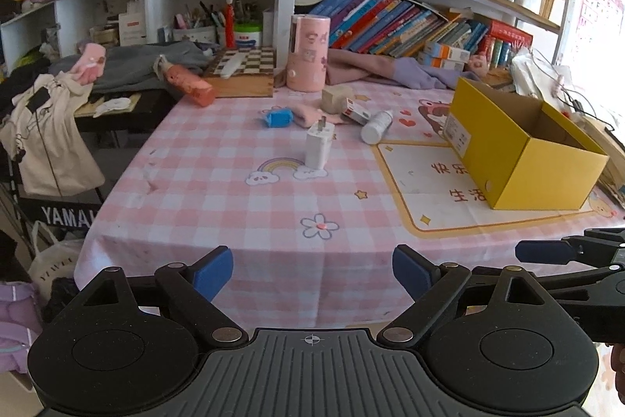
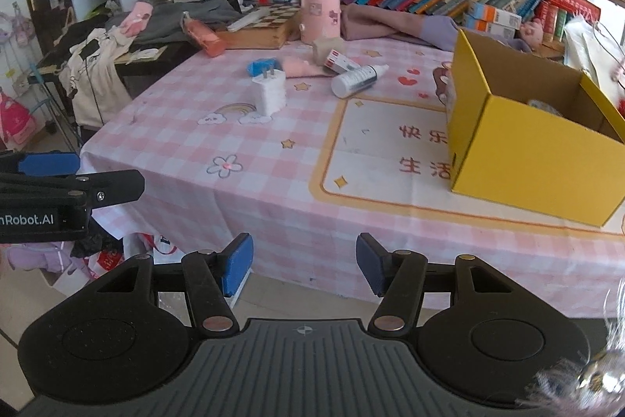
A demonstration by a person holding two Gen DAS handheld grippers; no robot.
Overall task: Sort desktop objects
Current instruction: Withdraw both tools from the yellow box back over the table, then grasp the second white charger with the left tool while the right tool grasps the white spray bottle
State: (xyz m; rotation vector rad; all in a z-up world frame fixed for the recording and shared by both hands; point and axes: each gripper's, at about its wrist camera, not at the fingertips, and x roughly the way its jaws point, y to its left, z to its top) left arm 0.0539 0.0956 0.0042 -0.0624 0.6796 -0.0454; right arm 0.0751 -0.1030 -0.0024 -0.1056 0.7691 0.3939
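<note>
L gripper (image 1: 312, 274) fingers wide apart, R gripper (image 2: 304, 270) fingers half-spread; both empty, angled down.

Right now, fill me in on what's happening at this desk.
A person holds two grippers at the near edge of the pink checked tablecloth. The left gripper and right gripper are both open and empty. A white charger, a white bottle, a blue plug and a small red-and-white box lie loose mid-table. The yellow box stands open to the right, something already inside it.
</note>
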